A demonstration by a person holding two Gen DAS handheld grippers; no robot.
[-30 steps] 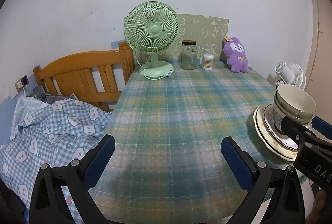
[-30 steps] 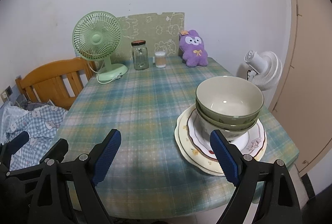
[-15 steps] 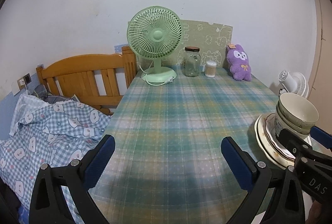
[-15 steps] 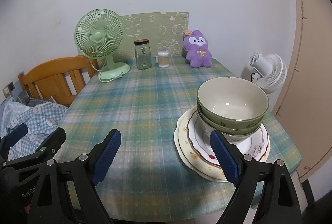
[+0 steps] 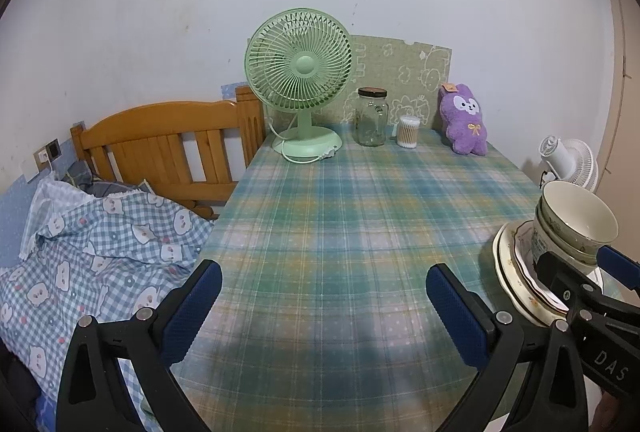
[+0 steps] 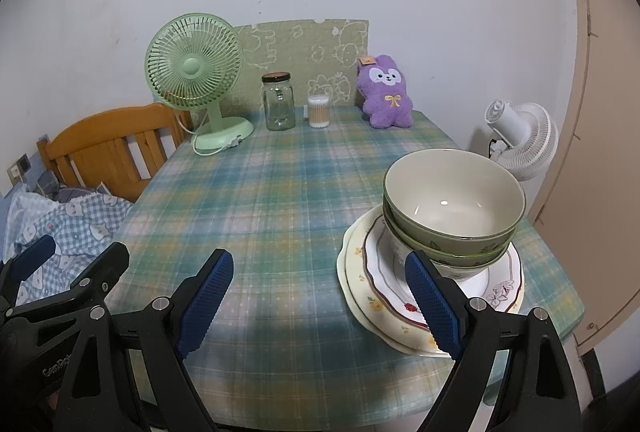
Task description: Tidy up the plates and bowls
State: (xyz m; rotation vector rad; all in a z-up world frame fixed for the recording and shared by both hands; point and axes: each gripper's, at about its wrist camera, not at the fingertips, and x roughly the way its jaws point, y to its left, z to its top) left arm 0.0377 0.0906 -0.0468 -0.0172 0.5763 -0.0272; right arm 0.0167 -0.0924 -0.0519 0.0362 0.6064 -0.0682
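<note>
I hold a hand-held gripper in each hand, both low over the near edge of the bench [image 6: 280, 191], which wears a blue-green plaid cloth. The left hand-held gripper [image 5: 320, 300] has its blue-padded fingers spread wide apart with nothing between them; it faces bare cloth. The right hand-held gripper [image 6: 320, 296] is likewise spread wide and holds nothing. Its right finger [image 6: 434, 302] lines up in front of the dishes, but I cannot tell whether it touches them.

The dishes sit just ahead and to the right of my right hand-held gripper, near the bench's right front corner. Two green-rimmed bowls [image 6: 454, 207] are nested, one inside the other, and stand on stacked plates [image 6: 374, 280], a scalloped white one with a red flower atop at least one cream one. Everything is gathered into one tower, bowls uppermost, which I judge is the tidy arrangement the task wants, or the starting pile to be sorted; I cannot say which.

Farther off, along the wall, stand a green desk fan [image 6: 194, 71], a glass jar [image 6: 279, 103] with a dark lid, a small tub of cotton swabs [image 6: 319, 111] and a purple plush rabbit [image 6: 386, 93]. They are well apart from the dishes. A white fan [image 6: 522, 133] stands beyond the right edge, and a wooden bed [image 5: 168, 147] with checked bedding lies to the left.
</note>
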